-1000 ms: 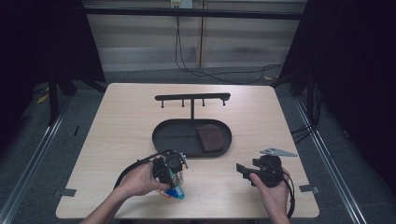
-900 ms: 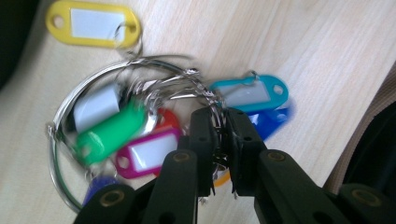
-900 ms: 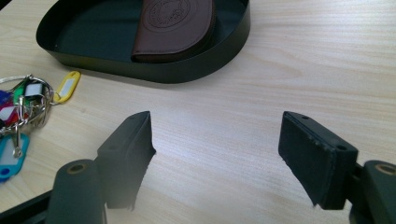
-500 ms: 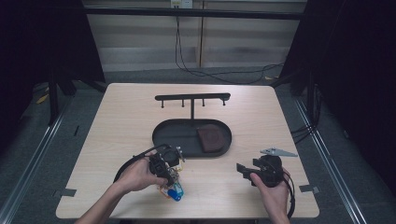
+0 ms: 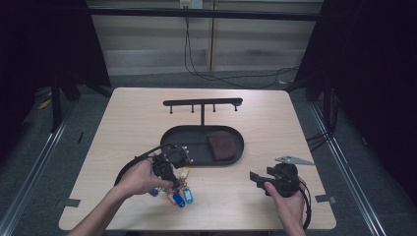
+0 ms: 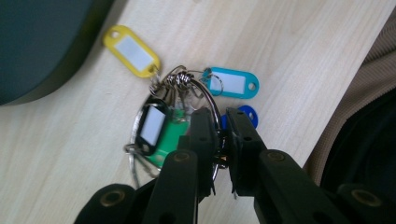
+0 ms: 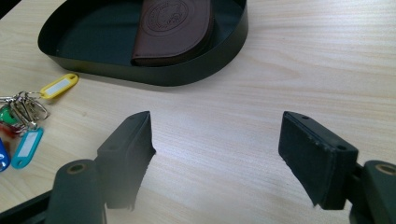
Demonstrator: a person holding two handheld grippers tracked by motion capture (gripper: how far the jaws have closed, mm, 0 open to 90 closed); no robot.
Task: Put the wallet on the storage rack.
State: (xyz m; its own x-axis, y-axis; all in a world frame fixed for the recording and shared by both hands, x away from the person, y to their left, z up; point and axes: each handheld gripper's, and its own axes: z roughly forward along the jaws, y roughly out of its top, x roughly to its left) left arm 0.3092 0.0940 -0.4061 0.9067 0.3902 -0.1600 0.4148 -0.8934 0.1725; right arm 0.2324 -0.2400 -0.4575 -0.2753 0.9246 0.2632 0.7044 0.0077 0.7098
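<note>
In the high view the left hand-held gripper (image 5: 169, 179) and the person's left hand (image 5: 140, 177) cover much of the key bunch (image 5: 176, 191), so only a few coloured tags peek out below it near the tabletop's (image 5: 128, 128) front edge. The left gripper view shows more: the jaws are pressed together on the bunch's wire ring (image 6: 140, 140), with a black tag and a green one partly behind the left jaw and a dark blue tag (image 6: 246, 114) mostly hidden behind the right one; the yellow tag (image 6: 131, 50) and the light blue tag (image 6: 231, 83) lie clear on the wood. Whether the bunch is fully off the surface is hard to tell. The left hand comes in from the lower left, the hand-held gripper pointing down and forward, just in front of the black tray (image 5: 196, 162). A brown pouch (image 5: 222, 146) lies in the tray's right end, its top cut off in the right gripper view. The right hand-held gripper (image 5: 258, 178), held low in the right hand (image 5: 287, 204), points left, its jaws wide apart over bare wood with nothing between them.
</note>
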